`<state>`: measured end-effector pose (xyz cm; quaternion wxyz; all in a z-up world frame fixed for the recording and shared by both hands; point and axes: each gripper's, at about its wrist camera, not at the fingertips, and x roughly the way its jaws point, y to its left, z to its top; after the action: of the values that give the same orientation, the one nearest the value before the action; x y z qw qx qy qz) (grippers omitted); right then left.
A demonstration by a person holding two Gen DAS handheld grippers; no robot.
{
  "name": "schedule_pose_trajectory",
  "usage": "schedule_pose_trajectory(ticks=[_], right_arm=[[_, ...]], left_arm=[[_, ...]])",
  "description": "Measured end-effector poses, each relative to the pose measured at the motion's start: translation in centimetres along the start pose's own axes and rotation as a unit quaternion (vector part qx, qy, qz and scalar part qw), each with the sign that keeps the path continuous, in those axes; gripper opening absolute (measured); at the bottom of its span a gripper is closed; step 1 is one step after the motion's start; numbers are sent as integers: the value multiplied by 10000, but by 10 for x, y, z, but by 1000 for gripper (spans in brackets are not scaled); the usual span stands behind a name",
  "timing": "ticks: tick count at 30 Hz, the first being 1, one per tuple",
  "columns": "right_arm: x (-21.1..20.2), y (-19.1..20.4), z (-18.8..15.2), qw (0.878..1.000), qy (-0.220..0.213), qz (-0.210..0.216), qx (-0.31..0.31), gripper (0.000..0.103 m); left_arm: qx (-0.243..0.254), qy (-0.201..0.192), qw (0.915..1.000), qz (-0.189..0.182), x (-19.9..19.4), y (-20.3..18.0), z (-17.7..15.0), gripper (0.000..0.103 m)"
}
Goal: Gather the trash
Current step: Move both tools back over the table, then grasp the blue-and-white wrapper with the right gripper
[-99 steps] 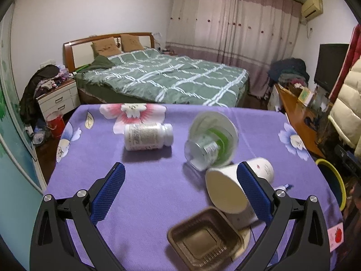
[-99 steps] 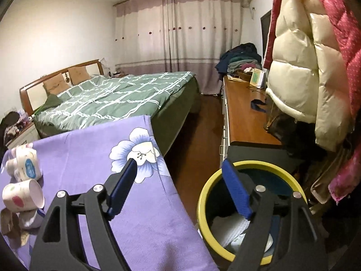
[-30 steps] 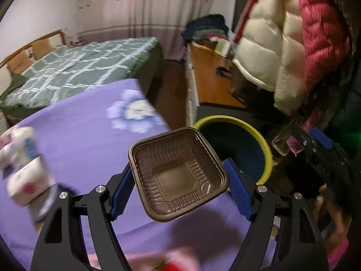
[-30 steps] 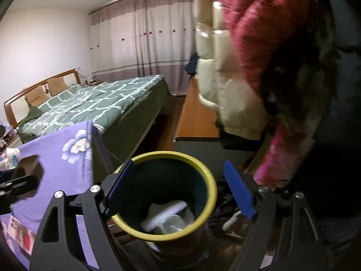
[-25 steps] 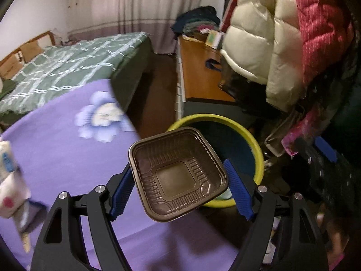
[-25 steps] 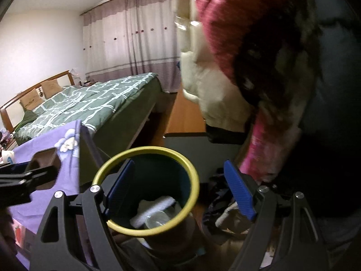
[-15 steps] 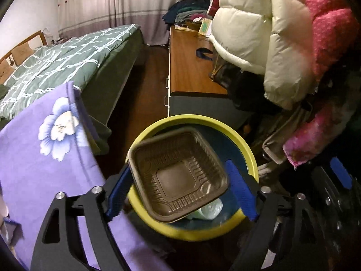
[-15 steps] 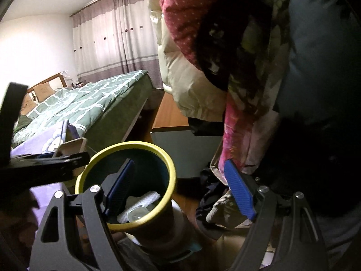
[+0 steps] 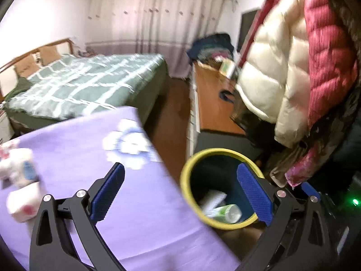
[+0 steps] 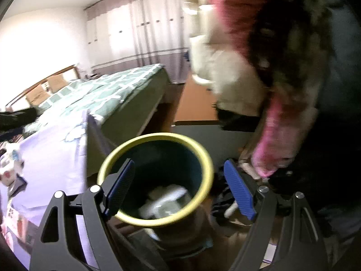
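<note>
Both the left gripper [image 9: 180,192] and right gripper [image 10: 179,189] stood spread and empty beside the yellow-rimmed dark bin [image 9: 222,151]. Remaining white paper cups [image 9: 21,201] lay far left on the purple cloth [image 9: 90,146]; probably light, crushable, best pinched gently across the rim.

Clearance around the yellow-rimmed trash bin [image 9: 222,151]

The bin mouth is open from above; only its bottom holds trash. The purple-covered table [image 9: 94,135] edge stands just beside it on 1 side. Hanging jackets [image 9: 300,67] overhang the other side. The brown floor strip [image 9: 173,117] toward the bed [image 9: 90,85] is passable.
</note>
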<state>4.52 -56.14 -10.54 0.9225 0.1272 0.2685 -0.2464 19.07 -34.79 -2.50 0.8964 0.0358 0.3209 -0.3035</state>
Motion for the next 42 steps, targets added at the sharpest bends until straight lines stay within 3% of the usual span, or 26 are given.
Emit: schedule_pose_trajectory(ticks=[7,14,21,28,30,36,42], right_arm=[[-2,81,2,9961,56,753,-465,77],[-10,172,-4,9849,200,1427,-958,77],[-18,266,-19,9715,307,1874,-1415,77],[4,325,-36,9603,885,2124,-1578,67],[11,334,-40,9589,1081,2083,-1596,63],[28,349,-41,9613,1369,1766,-1611,62],[39,359,-42,9635,1439,1521,-1671,56]], left_arm=[[-322,-525,9940,906,-89,111,-24,98],[-779,-936,9701,2100,-154,226,-60,98],[-1053,-868,9512,2769,-164,309,-93,98],[-1170,-953,9383,3111,-157,337,-113,98],[-1228,-928,9395,3061,-155,341,-117,98],[-1299,-897,9409,2998,-152,341,-120,98],[-1335,-904,9416,2956,-153,340,-121,98]])
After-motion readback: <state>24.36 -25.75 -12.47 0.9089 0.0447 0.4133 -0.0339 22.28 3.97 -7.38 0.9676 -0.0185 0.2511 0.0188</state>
